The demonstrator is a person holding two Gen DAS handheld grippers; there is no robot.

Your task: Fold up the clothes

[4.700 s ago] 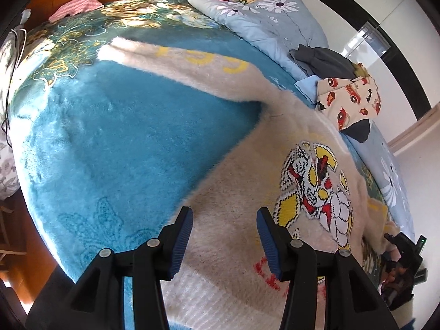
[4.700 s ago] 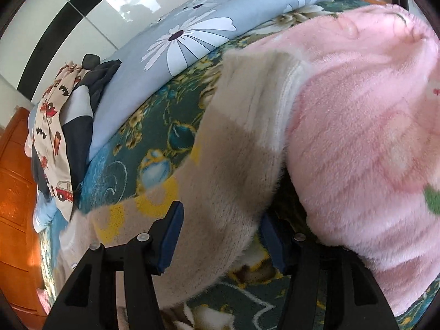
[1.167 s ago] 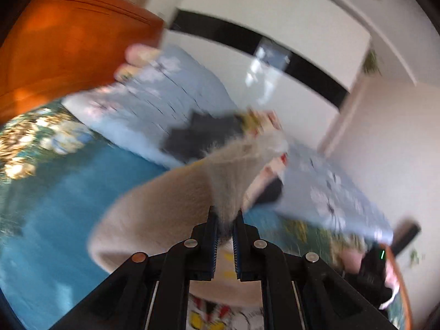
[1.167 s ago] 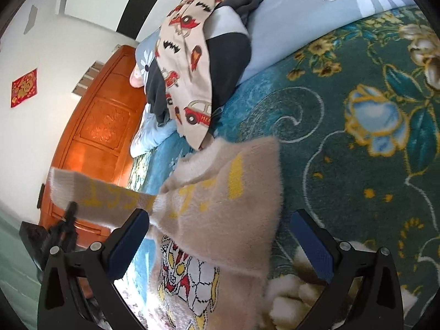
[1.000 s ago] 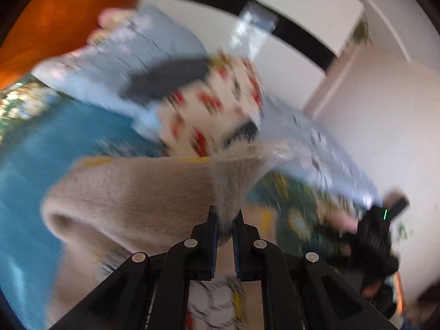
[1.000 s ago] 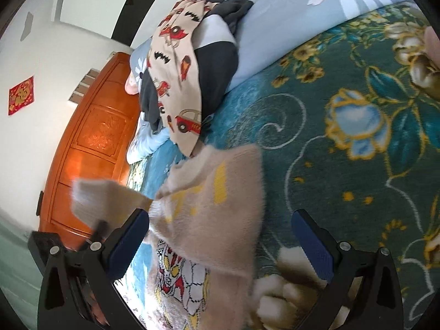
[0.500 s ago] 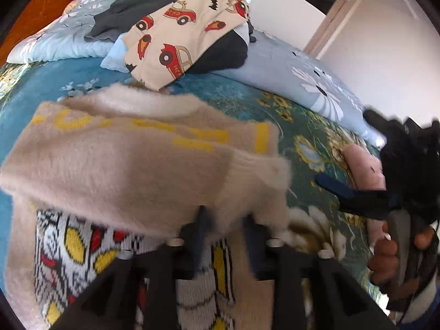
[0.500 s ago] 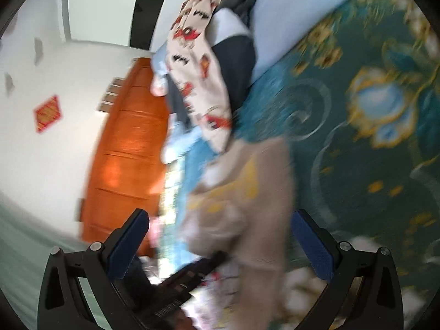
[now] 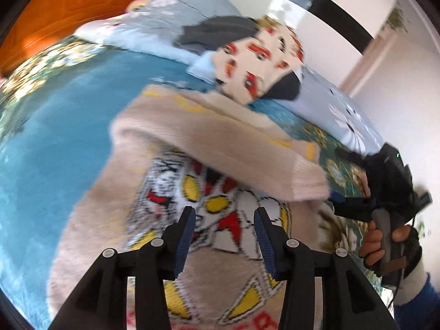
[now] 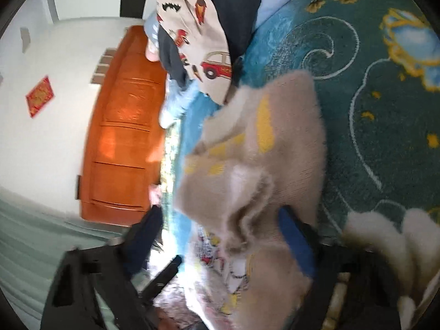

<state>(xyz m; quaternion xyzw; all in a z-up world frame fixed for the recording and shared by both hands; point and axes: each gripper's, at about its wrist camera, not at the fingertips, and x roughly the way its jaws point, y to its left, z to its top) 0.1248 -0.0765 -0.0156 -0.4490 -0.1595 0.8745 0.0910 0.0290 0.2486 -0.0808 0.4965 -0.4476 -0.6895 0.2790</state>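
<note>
**Sleeve laid across, both grippers free**

Left gripper [image 9: 224, 229] of mine hangs just above the beige knit sweater [image 9: 192, 181] with its blue-padded fingers spread and nothing between them; the cartoon figure [image 9: 209, 209] on the chest shows in the gap. Beyond the fingertips a sleeve [image 9: 220, 148] with yellow marks lies folded across the upper chest, its ribbed cuff [image 9: 308, 181] ending toward the right. The sweater rests on the blue and teal floral blanket [image 9: 55, 126] covering the bed.

To the right, my right hand [image 9: 390, 244] holds the right gripper [image 10: 220, 236]. From its own camera the fingers stand wide apart, straddling a bunched fold of the same beige knit, but the picture is blurred and I cannot see them pressing on it, so I take it as not holding.

Farther off lie the car-print garment [image 9: 264, 57], a daisy-print quilt [image 9: 343, 110] and the orange wooden headboard [image 9: 68, 2].

I judge the sleeves are folded in and the body is unfolded. Next I would need to take the near hem with both grippers and bring it up over the chest, keeping the sleeves from slipping.
</note>
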